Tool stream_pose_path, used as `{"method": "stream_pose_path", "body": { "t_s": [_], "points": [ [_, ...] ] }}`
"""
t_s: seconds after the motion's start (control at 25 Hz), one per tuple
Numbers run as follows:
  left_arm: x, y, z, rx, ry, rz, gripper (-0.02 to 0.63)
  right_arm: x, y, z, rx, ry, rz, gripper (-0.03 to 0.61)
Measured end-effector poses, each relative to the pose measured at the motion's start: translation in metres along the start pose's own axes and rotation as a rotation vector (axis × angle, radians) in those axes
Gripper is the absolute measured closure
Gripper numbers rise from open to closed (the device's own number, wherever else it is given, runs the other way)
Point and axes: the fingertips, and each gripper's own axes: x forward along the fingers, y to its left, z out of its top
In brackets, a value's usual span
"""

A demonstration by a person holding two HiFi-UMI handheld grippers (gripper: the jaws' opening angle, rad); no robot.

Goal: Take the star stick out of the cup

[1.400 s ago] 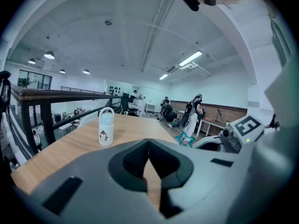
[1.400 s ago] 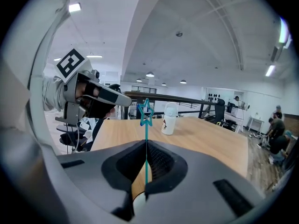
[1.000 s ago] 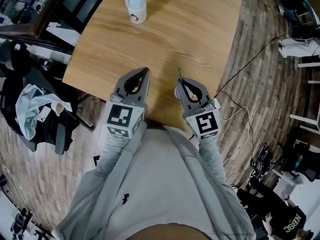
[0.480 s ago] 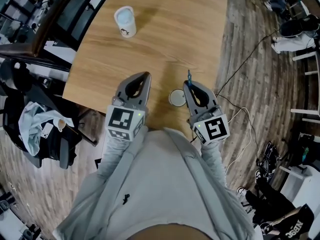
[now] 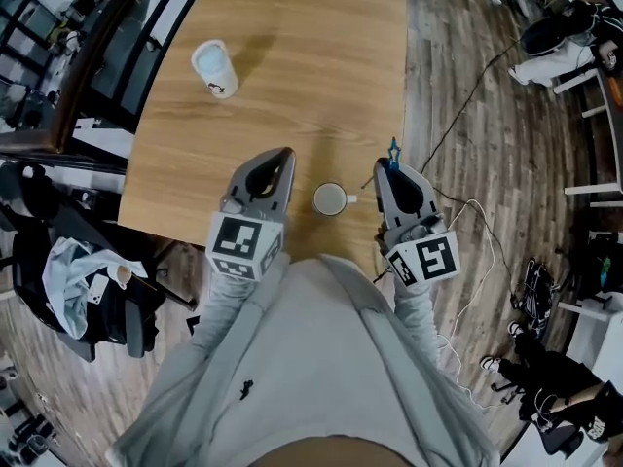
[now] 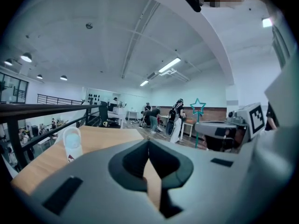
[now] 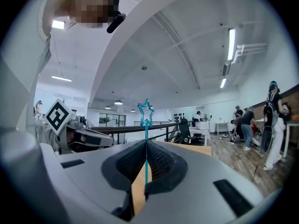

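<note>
Two sets of jaws, two different stories. The right gripper [image 7: 145,146] is clenched on the star stick [image 7: 145,111]. The thin teal shaft runs straight up the seam where the jaws meet, and the star pokes out above the tips. The left gripper [image 6: 148,146] has its jaws pressed together with nothing between them.

In the head view the stick is already clear of the cup [image 5: 330,199]. The cup sits low-centre on the table [image 5: 292,47], between the two grippers and apart from both. There's also a paper cup [image 5: 212,68] way off at the upper left, which isn't part of this.

What I'd worry about:
- That shaft is super skinny and it's only pinched along a narrow line. If the squeeze eases even slightly, or the wrist flicks, I'd guess it swivels or slides out.
- The right gripper sits right by the table's right edge, with floor [image 5: 506,163] just past it, so a dropped stick probably lands down there and not on the wood.
- The cup is close to the near edge, so a careless sweep from either gripper could nudge it off.
</note>
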Motion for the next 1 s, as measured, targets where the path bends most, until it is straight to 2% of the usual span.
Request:
{"method": "stream_pose_path", "body": {
  "t_s": [0.48, 0.72, 1.0],
  "points": [
    [0.024, -0.034, 0.007, 0.024, 0.006, -0.099, 0.594, -0.052, -0.047, 0.011, 0.014, -0.04, -0.185, 0.56],
    [0.023, -0.037, 0.006, 0.023, 0.01, -0.123, 0.594, -0.063, -0.048, 0.007, 0.012, -0.017, -0.22, 0.56],
    [0.018, -0.035, 0.002, 0.013, 0.012, -0.121, 0.594, -0.062, -0.04, 0.004, 0.009, -0.006, -0.219, 0.56]
  ]
}}
